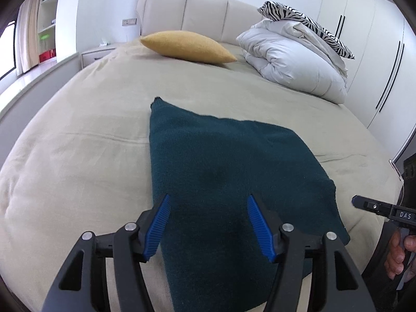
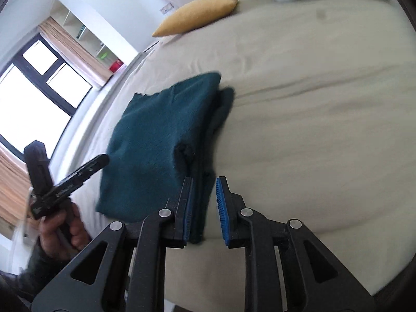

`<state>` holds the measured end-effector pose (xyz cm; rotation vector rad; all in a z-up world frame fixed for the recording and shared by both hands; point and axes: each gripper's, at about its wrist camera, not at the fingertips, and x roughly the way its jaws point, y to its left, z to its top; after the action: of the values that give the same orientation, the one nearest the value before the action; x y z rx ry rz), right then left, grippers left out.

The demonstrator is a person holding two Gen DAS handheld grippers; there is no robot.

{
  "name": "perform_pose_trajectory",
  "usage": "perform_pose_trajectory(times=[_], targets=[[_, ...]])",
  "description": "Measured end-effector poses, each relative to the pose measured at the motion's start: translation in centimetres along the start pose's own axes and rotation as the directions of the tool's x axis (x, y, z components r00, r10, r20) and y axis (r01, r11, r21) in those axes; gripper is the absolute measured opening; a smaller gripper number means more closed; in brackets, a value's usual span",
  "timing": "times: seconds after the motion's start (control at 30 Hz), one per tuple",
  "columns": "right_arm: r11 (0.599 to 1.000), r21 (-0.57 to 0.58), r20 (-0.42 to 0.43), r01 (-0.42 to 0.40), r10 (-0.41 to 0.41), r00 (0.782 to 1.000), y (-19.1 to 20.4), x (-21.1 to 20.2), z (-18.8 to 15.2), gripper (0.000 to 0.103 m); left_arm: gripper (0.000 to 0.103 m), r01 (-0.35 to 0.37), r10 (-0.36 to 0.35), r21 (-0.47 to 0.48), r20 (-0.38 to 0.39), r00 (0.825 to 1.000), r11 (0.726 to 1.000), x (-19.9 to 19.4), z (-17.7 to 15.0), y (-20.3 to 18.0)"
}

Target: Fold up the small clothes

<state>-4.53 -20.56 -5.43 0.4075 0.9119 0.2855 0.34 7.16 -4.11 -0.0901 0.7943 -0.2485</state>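
Dark teal knitted garment, folded into a layered rectangle, lying flat on beige-covered bed. Left gripper fingers spread wide above it; right gripper fingers narrowly parted, empty, at stacked edge. Probably late folding stage; next, gripping an edge or smoothing.

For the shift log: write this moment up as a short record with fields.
surface: bed, beige cover
garment: dark green knit, folded, lying flat near the bed's front edge
left gripper: jaws open, over the knit, holding nothing
right gripper: jaws open, at the knit's layered edge, not closed on it
far end: yellow pillow, white duvet bundled, zebra-print pillow on top
fold state: several layers show in the right wrist view
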Motion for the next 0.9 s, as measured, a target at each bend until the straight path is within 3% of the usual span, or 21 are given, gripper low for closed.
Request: perform_pose_trajectory(times=[0.03,0.1,0.17,0.2,0.27,0.33,0.37,0.4,0.43,0.53,0.67,0.9], targets=[[0.999,-0.026,0.044,0.028,-0.027,0.999,0.6,-1.0,0.3,0.018,0.069,-0.027,0.026,0.011,0.041,0.999,1.0,-0.9,0.2,-0.2],[0.994,-0.07,0.134,0.079,-0.069,0.989,1.8,-3.2,1.1,0.018,0.091,-0.082,0.078,0.027,0.128,0.989,0.996,-2.9,0.8,-0.6],[0.978,-0.131,0.238,0.165,-0.131,0.962,3.6,-5.4,1.7,0.032,0.103,-0.14,0.125,0.041,0.251,0.96,0.989,-5.6,1.4,-1.3],[0.967,-0.155,0.283,0.203,-0.154,0.947,4.6,-6.3,2.2,0.041,0.103,-0.161,0.138,0.048,0.311,0.94,0.986,-6.9,1.6,-1.6],[0.938,-0.191,0.42,0.29,-0.188,0.888,7.3,-8.5,2.3,0.086,0.103,-0.214,0.169,0.06,0.421,0.891,0.975,-9.4,1.9,-2.5],[0.914,-0.176,0.577,0.366,-0.206,0.79,9.1,-11.1,2.1,0.103,0.103,-0.277,0.226,0.04,0.473,0.851,0.96,-11.4,2.1,-3.2],[0.905,-0.163,0.632,0.394,-0.211,0.745,10.0,-12.2,2.5,0.103,0.103,-0.309,0.261,0.024,0.474,0.841,0.951,-12.2,2.2,-3.5],[0.9,-0.154,0.662,0.408,-0.212,0.719,10.8,-13.1,2.7,0.103,0.103,-0.336,0.29,0.02,0.461,0.839,0.942,-12.7,2.5,-3.7],[0.902,-0.159,0.656,0.401,-0.207,0.726,11.2,-13.9,3.1,0.103,0.103,-0.358,0.308,0.027,0.453,0.837,0.933,-13.1,2.9,-4.1],[0.924,-0.18,0.591,0.337,-0.172,0.788,12.2,-14.5,4.2,0.103,0.103,-0.358,0.311,0.021,0.449,0.838,0.934,-13.8,3.1,-4.3],[0.939,-0.184,0.551,0.291,-0.147,0.821,13.1,-14.3,4.3,0.103,0.103,-0.291,0.274,-0.003,0.347,0.897,0.957,-13.3,2.8,-3.9],[0.929,-0.192,0.411,0.317,-0.217,0.885,14.1,-10.4,2.2,0.103,0.103,-0.292,0.289,-0.009,0.175,0.941,0.956,-9.7,1.1,-2.8]])
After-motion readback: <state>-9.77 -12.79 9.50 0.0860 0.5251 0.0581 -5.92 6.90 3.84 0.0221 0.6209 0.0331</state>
